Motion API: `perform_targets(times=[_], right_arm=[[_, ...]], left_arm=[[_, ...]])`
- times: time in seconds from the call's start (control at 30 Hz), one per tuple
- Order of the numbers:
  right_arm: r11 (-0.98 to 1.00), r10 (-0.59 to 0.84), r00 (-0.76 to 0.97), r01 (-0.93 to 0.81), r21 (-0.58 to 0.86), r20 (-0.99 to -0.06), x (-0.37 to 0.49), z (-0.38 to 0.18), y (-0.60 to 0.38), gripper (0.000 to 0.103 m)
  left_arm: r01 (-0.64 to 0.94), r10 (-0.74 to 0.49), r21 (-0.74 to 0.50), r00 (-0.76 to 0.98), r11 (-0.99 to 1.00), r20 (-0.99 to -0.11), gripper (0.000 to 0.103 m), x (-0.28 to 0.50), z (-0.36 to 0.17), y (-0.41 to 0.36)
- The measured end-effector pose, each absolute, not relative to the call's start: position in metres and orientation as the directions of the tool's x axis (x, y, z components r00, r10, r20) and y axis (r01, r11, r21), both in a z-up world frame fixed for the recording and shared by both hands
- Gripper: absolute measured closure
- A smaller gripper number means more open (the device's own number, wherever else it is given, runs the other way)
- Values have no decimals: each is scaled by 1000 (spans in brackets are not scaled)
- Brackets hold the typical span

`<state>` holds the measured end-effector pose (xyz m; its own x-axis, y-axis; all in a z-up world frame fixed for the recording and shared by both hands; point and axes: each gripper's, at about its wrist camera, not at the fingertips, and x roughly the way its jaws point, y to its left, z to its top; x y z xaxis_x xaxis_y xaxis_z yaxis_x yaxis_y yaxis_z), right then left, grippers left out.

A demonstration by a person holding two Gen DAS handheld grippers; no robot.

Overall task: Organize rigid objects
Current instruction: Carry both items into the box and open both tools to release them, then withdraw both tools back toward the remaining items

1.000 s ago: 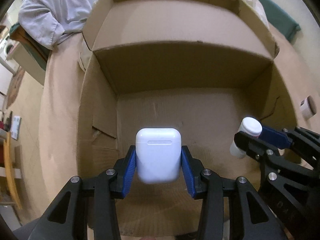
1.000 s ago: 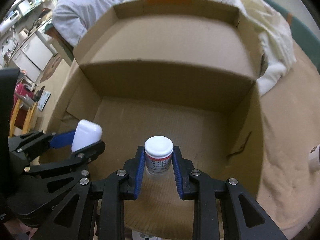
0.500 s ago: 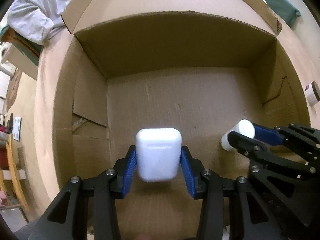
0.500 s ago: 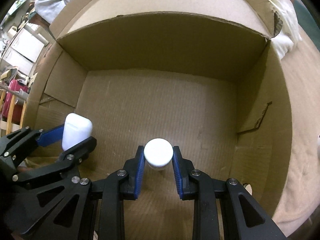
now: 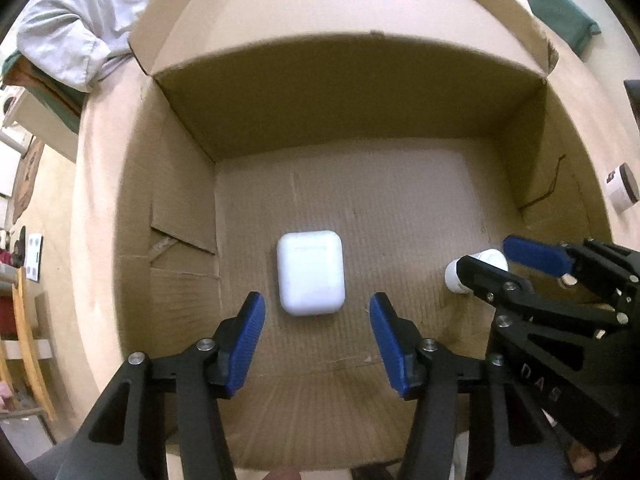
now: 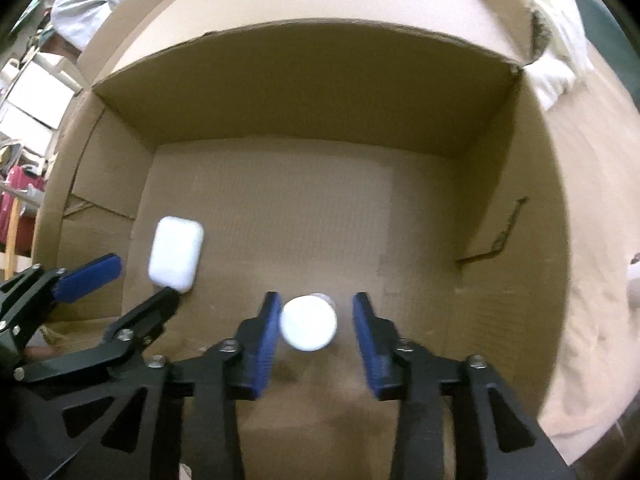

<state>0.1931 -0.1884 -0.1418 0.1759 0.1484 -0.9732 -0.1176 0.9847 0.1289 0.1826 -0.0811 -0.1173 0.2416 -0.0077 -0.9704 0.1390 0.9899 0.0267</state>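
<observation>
A white earbud case (image 5: 311, 273) lies flat on the floor of the open cardboard box (image 5: 360, 92). My left gripper (image 5: 316, 322) is open just behind it, blue pads apart and empty. The case also shows in the right wrist view (image 6: 175, 254). A small white-capped bottle (image 6: 308, 322) is between the blue pads of my right gripper (image 6: 315, 320), which is open with gaps on both sides. In the left wrist view the bottle (image 5: 476, 270) is partly hidden by the right gripper.
The box (image 6: 304, 80) has tall walls and raised flaps on all sides. A small white jar with a dark lid (image 5: 622, 188) lies outside the box on the beige cover at right. Bedding (image 5: 76, 28) is piled beyond the box at far left.
Both grippers have gone down into the box and opened. The earbud case has left the left gripper and lies on the box floor. The bottle is free of the right pads.
</observation>
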Motion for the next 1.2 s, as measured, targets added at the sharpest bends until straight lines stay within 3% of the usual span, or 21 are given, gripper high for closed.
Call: perform_targets(times=[0.07,0.13,0.27,0.4,0.5,0.87,1.2], right_arm=[[986,141,202,-119,119,-969,196,-136,-190,48],[987,138,225,-110,115,-965,198,-130,-193,46],[983,177,248,-93,158,-952,203,-121,-198,37],[987,156,300,-94,133,-941,198,-108,-202,16],[987,157,323,-88,136,-933,192,-101,-205,6],[967,255,405,-115,228,-878,137,-63,-219,6],[952,304,381,-85,295,-873,90,-71,-233,6]], left_arm=[[135,-9,28,264,990,-965,43,181,-109,-79],[116,2,39,301,993,-953,22,180,-98,-75],[92,-40,-10,335,996,-941,20,180,-80,-66],[85,-59,-30,374,996,-926,18,173,-68,-63],[87,-100,-73,372,994,-923,11,165,-60,-61],[70,-64,-37,439,997,-896,11,117,-20,-32],[-57,-103,-123,283,991,-954,11,90,-79,5]])
